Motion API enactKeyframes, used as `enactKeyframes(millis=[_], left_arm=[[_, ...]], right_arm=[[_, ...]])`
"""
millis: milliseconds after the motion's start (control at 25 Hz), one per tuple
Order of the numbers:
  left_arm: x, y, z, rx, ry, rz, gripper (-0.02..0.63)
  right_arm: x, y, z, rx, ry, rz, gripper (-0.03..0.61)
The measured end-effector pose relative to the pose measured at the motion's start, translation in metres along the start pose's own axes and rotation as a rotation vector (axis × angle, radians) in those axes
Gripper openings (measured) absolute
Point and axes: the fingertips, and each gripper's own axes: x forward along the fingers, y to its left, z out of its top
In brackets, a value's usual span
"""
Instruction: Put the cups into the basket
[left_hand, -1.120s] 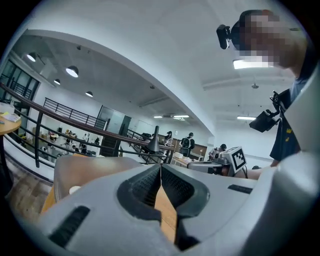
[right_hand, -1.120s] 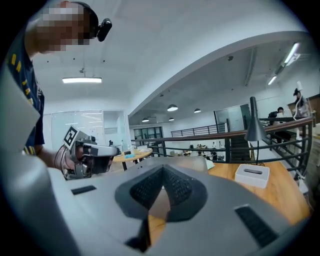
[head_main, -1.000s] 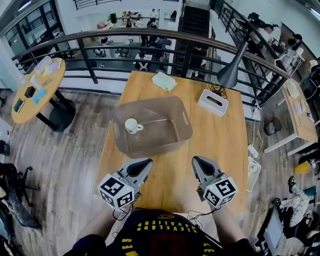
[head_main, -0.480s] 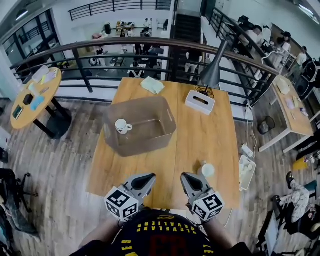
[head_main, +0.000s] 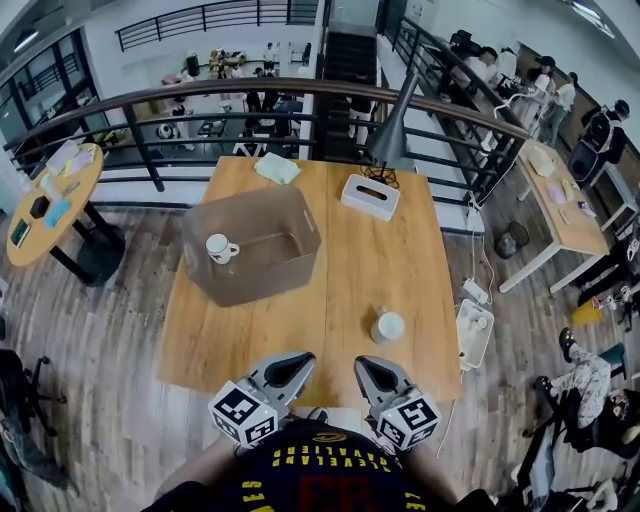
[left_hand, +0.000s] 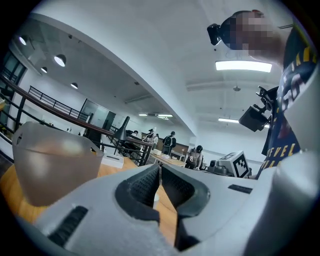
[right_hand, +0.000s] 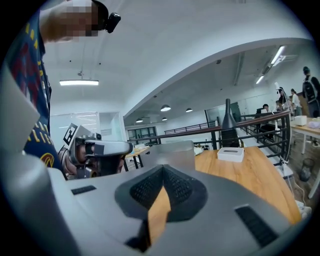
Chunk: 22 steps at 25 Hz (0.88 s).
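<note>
At the left of the worktop (head_main: 350, 270) stands the clear basket (head_main: 300, 240). One white cup (head_main: 219, 247) already sits inside it, near its left wall. Nearer us, at the worktop's front edge, the left tongs (head_main: 298, 360) are pressed together with nothing between them. Just beside them, the right tongs (head_main: 362, 366) are likewise pressed together and empty. Ahead of these and a little to the right, the second cup (head_main: 388, 326) stands alone on the bare wood, well apart from the basket.

We judge that cup to be the job in hand, and the right tongs are the nearer pair. We should spread them before reaching and come in low, so that one tip goes inside the rim and the other outside. Then we pinch firmly, lift high enough to clear the basket's wall, and set the cup beside the first rather than on it.

Only the head view shows both cups and the gap between them. The left gripper view gives the basket's near wall looming at its left. The right gripper view shows the basket and the tissue box (right_hand: 231, 154) farther off but not the loose cup, so we must aim from above.
</note>
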Motion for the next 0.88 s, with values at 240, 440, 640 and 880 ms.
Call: enactKeyframes(millis=[240,440,640,880], left_arm=[[-0.003,-0.013,-0.012,-0.013,0.037,-0.027,0.015],[-0.004,-0.017,-0.017,-0.013,0.073,-0.066,0.021],[-0.004,-0.015,-0.011,0.039,0.099,-0.129,0.040],[-0.017,0.000,-0.001,0.105,0.120,-0.200,0.058]], right_arm=[[-0.015,-0.001,-0.016,0.046,0.011,-0.033,0.013],[-0.020,0.001,-0.019,0.067,0.006,-0.072,0.014],[-0.026,-0.008,-0.017,0.084,-0.007,-0.167,0.014],[-0.039,-0.021,-0.009,0.086,-0.016,-0.322,0.014]])
